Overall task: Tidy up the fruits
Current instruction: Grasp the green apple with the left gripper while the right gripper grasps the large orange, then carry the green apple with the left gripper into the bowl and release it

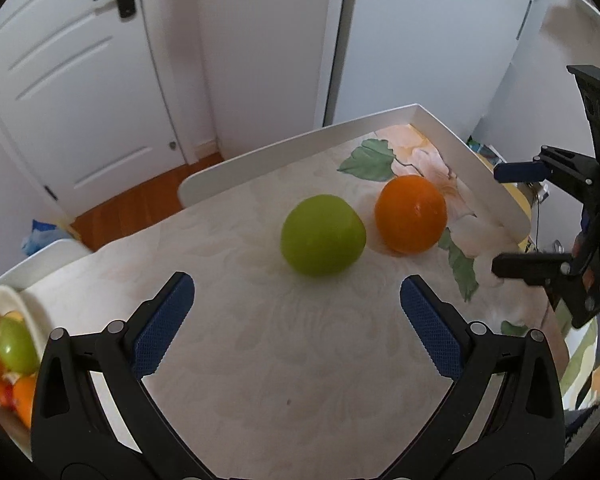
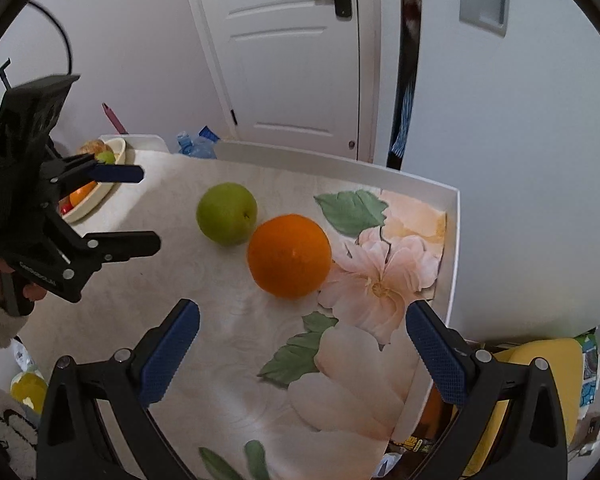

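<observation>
A green apple (image 1: 323, 234) and an orange (image 1: 411, 213) sit side by side on the table; they also show in the right wrist view, apple (image 2: 227, 213) and orange (image 2: 289, 255). My left gripper (image 1: 296, 294) is open and empty, just short of the apple; it also shows in the right wrist view (image 2: 148, 208). My right gripper (image 2: 302, 322) is open and empty, just short of the orange; it also shows in the left wrist view (image 1: 496, 220). A cream bowl (image 2: 96, 196) holding several fruits stands at the table's left end; it shows in the left wrist view too (image 1: 18, 308).
The table has a raised white rim (image 1: 300, 136) and a flower-print cover (image 2: 380, 276). A white door (image 2: 292, 60) and wooden floor (image 1: 140, 200) lie beyond. A yellow object (image 2: 540, 364) sits below the table's right edge.
</observation>
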### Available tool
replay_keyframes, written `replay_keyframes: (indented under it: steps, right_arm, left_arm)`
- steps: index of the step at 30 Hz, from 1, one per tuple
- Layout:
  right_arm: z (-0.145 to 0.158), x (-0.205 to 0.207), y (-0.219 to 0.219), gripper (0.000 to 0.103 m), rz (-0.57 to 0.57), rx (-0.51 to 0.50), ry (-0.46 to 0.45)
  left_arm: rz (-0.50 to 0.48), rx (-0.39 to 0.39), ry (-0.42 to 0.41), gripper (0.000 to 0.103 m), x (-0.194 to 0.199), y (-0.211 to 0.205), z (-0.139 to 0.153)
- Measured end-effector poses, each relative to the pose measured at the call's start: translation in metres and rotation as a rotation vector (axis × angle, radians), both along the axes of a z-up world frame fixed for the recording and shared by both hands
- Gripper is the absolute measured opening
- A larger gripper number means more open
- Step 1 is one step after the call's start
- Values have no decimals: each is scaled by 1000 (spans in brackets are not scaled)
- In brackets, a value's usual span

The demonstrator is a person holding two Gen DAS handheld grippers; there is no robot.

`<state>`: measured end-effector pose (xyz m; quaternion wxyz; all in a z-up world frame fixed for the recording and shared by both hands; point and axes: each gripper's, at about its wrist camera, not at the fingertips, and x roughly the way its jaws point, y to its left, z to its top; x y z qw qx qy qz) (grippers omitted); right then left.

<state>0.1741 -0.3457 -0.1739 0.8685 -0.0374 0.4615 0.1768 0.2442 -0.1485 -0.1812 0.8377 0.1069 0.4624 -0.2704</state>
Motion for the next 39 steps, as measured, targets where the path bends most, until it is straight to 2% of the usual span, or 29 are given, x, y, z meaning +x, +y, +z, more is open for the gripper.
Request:
replay_keyframes:
  steps: [7, 13, 15, 17, 26, 34, 39]
  right_arm:
    - [-14, 10, 0, 101, 32, 2, 19]
    - [-23, 16, 3, 99, 56, -15, 29]
    - [-25, 18, 4, 94, 62, -11, 35]
    - [-26, 19, 7, 92, 67, -12, 40]
    - [-28, 33, 18, 77, 93, -11, 42]
    - [-30, 44, 25, 75, 112, -8, 29]
    - [-31, 48, 29, 68, 110, -18, 19]
  left_arm:
    - [-50, 3, 31, 97, 19, -23, -18]
    - [-88, 16, 47, 79, 27, -39, -30]
    - [-95, 24, 54, 66, 28, -42, -33]
    - [-94, 40, 49, 62, 29, -43, -34]
    - [-92, 50, 59, 62, 27, -36, -32]
    - [-45, 57, 68, 62, 22, -15, -31]
    - [-30, 69, 67, 62, 20, -8, -31]
